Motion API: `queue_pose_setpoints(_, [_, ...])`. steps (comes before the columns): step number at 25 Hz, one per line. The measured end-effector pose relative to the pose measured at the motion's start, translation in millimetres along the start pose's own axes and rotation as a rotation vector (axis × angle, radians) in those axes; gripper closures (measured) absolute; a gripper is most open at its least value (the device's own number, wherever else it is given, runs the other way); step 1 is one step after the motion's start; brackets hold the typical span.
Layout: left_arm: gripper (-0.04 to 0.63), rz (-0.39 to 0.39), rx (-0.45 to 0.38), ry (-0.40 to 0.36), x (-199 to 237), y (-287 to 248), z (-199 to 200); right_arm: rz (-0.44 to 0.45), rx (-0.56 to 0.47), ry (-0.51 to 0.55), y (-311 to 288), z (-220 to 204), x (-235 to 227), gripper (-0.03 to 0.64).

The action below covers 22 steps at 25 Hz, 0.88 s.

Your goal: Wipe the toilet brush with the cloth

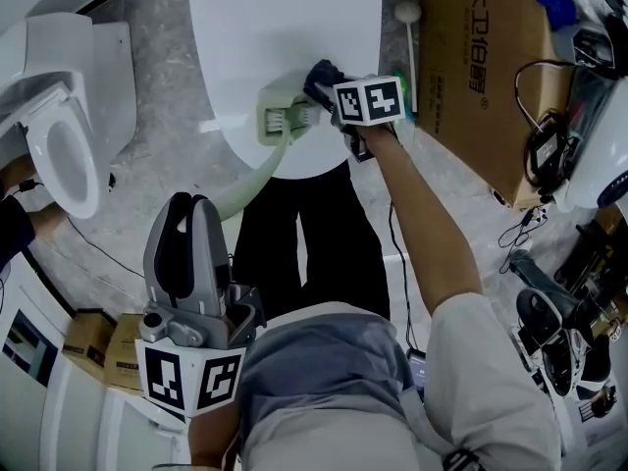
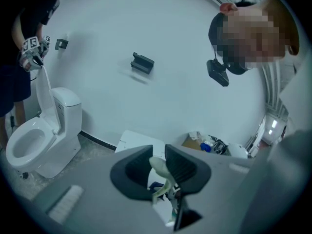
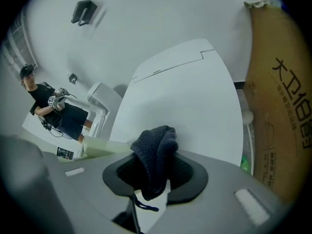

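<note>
Head view, looking steeply down. The toilet brush (image 1: 280, 124), pale green with white bristles, has its head over the near edge of a white rounded surface (image 1: 285, 27). Its curved handle runs back off that edge to the left gripper (image 1: 193, 214). In the left gripper view both jaws are closed on the tip of this handle. The right gripper (image 1: 329, 94) is clamped on a dark blue-grey cloth (image 1: 322, 75); in the right gripper view the cloth fills the gap between the jaws and bulges out above them. The cloth is just beside the right side of the brush head, though contact cannot be made out. A toilet (image 1: 59, 135) with its seat exposed stands at the left and a cardboard box (image 1: 481, 77) at the right
</note>
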<state>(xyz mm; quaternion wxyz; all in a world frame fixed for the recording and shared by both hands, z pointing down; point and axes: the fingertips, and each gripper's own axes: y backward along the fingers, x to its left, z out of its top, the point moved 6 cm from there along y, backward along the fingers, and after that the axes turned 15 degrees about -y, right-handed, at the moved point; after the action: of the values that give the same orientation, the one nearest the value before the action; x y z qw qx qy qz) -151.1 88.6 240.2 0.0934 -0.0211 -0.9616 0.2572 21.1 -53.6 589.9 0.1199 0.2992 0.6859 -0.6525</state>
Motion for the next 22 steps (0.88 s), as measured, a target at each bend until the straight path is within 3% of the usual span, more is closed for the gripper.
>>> queue_pose_setpoints(5, [0.595, -0.001, -0.003, -0.011, -1.1, 0.7, 0.1, -0.016, -0.016, -0.016, 3.3, -5.4, -1.7, 0.503])
queue_pose_setpoints(22, [0.595, -0.01, -0.007, -0.013, -2.1, 1.8, 0.9, -0.004, -0.023, 0.153, 32.2, -13.9, 31.2, 0.503])
